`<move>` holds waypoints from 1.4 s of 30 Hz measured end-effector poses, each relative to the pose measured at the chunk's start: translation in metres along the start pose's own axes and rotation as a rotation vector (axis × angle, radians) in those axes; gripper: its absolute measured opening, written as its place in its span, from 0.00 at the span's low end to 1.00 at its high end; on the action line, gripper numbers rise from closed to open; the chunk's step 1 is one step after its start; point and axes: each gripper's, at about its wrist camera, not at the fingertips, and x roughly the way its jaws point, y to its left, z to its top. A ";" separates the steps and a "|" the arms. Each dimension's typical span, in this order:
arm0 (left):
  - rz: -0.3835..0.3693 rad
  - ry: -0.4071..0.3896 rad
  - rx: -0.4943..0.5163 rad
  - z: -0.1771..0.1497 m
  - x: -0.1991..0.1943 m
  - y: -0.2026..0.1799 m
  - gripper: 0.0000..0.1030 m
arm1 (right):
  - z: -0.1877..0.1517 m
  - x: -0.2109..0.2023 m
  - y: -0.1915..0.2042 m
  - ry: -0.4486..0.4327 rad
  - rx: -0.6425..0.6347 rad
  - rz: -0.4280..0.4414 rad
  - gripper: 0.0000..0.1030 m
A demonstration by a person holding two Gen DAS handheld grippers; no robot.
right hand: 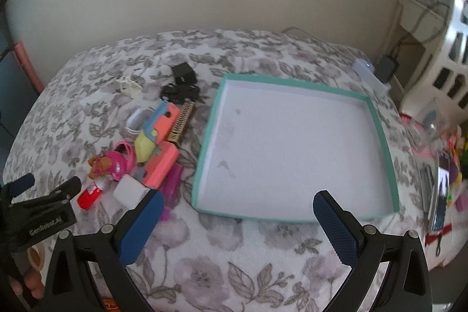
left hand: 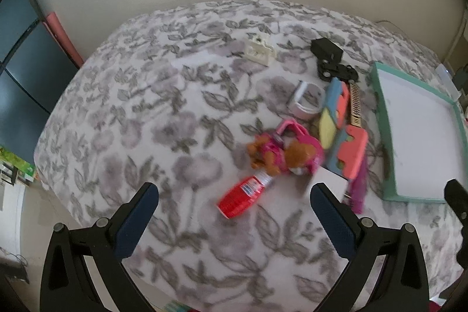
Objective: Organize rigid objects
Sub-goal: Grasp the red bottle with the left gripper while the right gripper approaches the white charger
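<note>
Red plastic bottle [left hand: 244,196] lies on its side on the floral bedspread [left hand: 146,113], just ahead of my left gripper [left hand: 234,195], whose jaws stand wide apart and hold nothing. My right gripper [right hand: 238,208] is likewise spread and empty, facing the teal-rimmed tray [right hand: 383,136], which holds nothing. Beyond the bottle, a pink toy with a brown puppy figure [left hand: 280,152] touches its cap. I judge the bottle light, stiff and somewhat slick; the grip should go across its round body at mid-length, where rolling is the chief risk.
</note>
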 end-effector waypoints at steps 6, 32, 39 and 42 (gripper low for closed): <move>-0.003 0.000 -0.048 0.012 0.004 0.026 1.00 | 0.018 0.006 0.026 0.049 -0.038 0.076 1.00; -0.029 0.092 0.071 -0.004 0.072 0.009 1.00 | 0.016 0.076 0.070 0.273 0.019 0.153 1.00; -0.044 0.090 0.091 -0.007 0.076 0.002 0.98 | 0.016 0.078 0.072 0.278 0.015 0.148 1.00; -0.060 0.087 0.102 -0.009 0.074 0.000 0.85 | 0.016 0.079 0.075 0.278 0.000 0.145 1.00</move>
